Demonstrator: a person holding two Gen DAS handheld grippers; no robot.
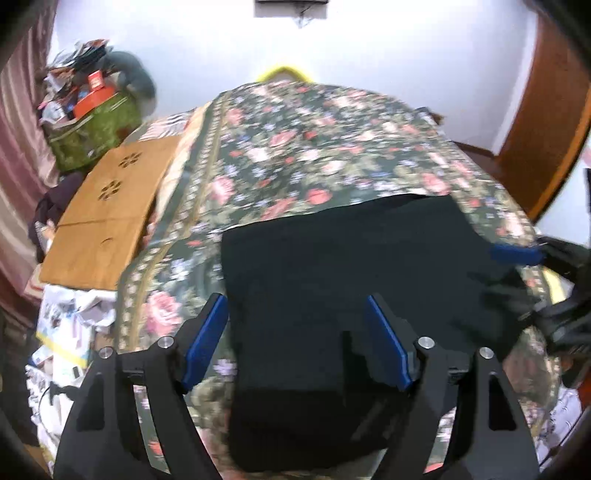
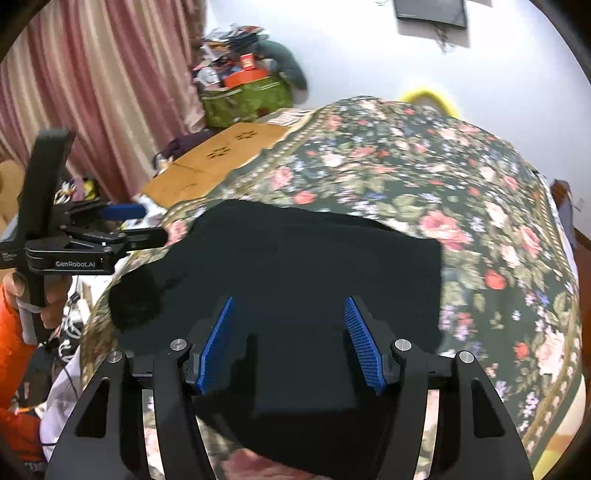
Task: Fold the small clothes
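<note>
On the bed, left wrist view:
- garment: black cloth (image 1: 354, 280) flat on the floral bedspread (image 1: 295, 147), near edge running under the camera
- left gripper (image 1: 295, 332): jaws spread wide, nothing between the blue pads (image 1: 207, 339), both held over the cloth's near-left part
- right gripper (image 1: 535, 273): at the frame's right edge by the cloth's right side; blurred, can't tell if it has cloth
- left of the bed: brown board (image 1: 110, 214) with cut-out flower holes, lying beside the bedspread border
- far left: green bag (image 1: 92, 133) stuffed with boxes and papers, curtain (image 1: 18, 129) behind it
- below the board: loose papers (image 1: 70, 325)
- far edge: yellow object (image 1: 282, 72) showing just past the bedspread

Right wrist view:
- garment: same black cloth (image 2: 295, 266), bunched lump at its left end, right edge straight
- right gripper (image 2: 291, 343): wide open, empty, pads above the cloth's near middle
- left gripper (image 2: 122, 225): off the cloth's left end, fingers apart and pointing at the cloth, gripped by a hand (image 2: 51, 295)
- background: curtain (image 2: 92, 74), green bag (image 2: 243, 99), board (image 2: 221, 155), dark wall panel (image 2: 430, 13)
- obstructions: both wrist mounts hide the cloth's near edge
</note>
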